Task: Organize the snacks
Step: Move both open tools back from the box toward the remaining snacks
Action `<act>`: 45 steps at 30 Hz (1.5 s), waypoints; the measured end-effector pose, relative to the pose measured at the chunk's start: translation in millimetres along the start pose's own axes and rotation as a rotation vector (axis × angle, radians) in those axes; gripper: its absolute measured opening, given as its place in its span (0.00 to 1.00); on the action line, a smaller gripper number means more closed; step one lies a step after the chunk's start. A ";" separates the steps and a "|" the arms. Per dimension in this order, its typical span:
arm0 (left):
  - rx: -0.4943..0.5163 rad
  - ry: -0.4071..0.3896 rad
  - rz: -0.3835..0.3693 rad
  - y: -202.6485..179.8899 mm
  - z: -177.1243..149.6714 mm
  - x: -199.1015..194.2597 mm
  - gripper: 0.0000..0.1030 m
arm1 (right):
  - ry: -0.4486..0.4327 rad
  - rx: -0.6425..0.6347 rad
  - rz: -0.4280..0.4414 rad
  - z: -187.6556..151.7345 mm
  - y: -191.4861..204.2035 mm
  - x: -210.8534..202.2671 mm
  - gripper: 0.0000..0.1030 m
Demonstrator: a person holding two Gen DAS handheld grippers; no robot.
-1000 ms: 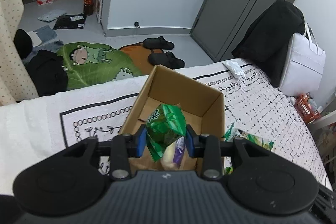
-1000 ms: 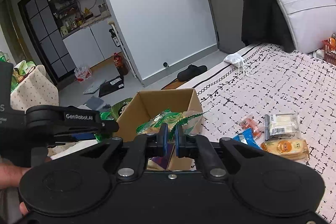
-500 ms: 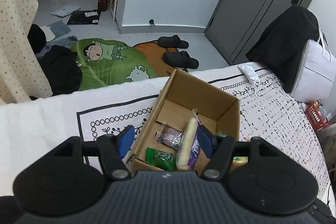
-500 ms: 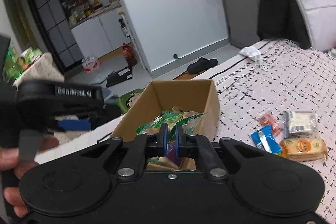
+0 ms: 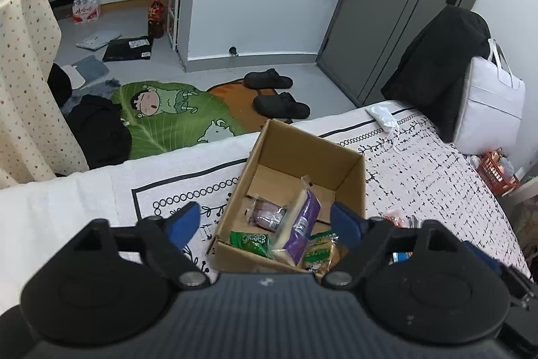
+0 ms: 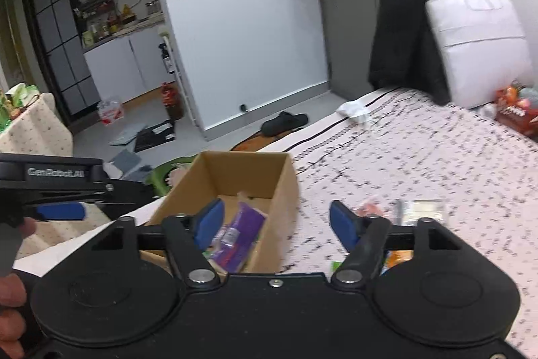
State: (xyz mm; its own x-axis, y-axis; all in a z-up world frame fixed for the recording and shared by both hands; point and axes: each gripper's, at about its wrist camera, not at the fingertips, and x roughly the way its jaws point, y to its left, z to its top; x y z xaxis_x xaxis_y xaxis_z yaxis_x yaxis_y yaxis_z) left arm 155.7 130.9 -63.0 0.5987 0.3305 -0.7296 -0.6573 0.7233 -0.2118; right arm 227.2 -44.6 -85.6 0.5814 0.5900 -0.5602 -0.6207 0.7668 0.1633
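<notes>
Both tools stand released over the cardboard box (image 5: 346, 180) on the bed (image 5: 437, 177). The left tool (image 5: 265, 222) has just been spreading its blue pads, and nothing sits between them; the packets seen through the gap lie lower down, on the box floor. The right tool (image 6: 274, 221) has likewise just sprung apart, with only the box's near corner and its contents showing through the gap. Inside the box, a purple-wrapped snack (image 5: 297, 226) lies directly ahead of and below the left tool, its long axis running away from the tool toward the box's far wall, one end propped a little higher. Just left of it are a green packet (image 5: 251, 241) at the near wall and a small clear-wrapped dark snack (image 5: 267, 211); on its other side is a yellow-green packet (image 5: 321, 254). What the next move turns on, as I judge it, is the loose pile still out on the bed: several packets (image 6: 422, 211) lie to the right of the right tool, beyond its right pad and outside the box, blurred but seemingly flat and lying crosswise. The right tool is plainly the nearer one; the left tool would have to cross over the box to reach them.
</notes>
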 end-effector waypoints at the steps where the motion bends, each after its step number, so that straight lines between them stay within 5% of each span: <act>1: 0.002 -0.001 -0.006 -1.5 -0.9 -2.1 0.93 | -0.003 -0.005 -0.001 0.5 -2.3 -3.5 0.82; 10: 0.041 -0.015 -0.043 -13.3 -10.5 -22.8 1.00 | 0.012 0.026 0.011 5.9 -29.6 -26.5 1.00; 39: 0.110 0.010 -0.141 -64.2 -51.7 -59.4 1.00 | -0.010 0.054 0.068 7.1 -103.8 -98.1 1.00; 45: 0.109 0.052 -0.151 -73.6 -66.5 -54.3 1.00 | -0.003 0.069 0.022 2.9 -120.1 -100.2 1.00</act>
State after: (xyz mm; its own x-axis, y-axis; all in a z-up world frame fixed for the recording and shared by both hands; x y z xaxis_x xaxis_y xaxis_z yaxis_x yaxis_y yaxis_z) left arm 141.1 19.4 -51.1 0.6606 0.1833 -0.7280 -0.5065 0.8246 -0.2520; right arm 245.0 -195.1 -46.7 0.5696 0.6076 -0.5535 -0.5960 0.7691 0.2310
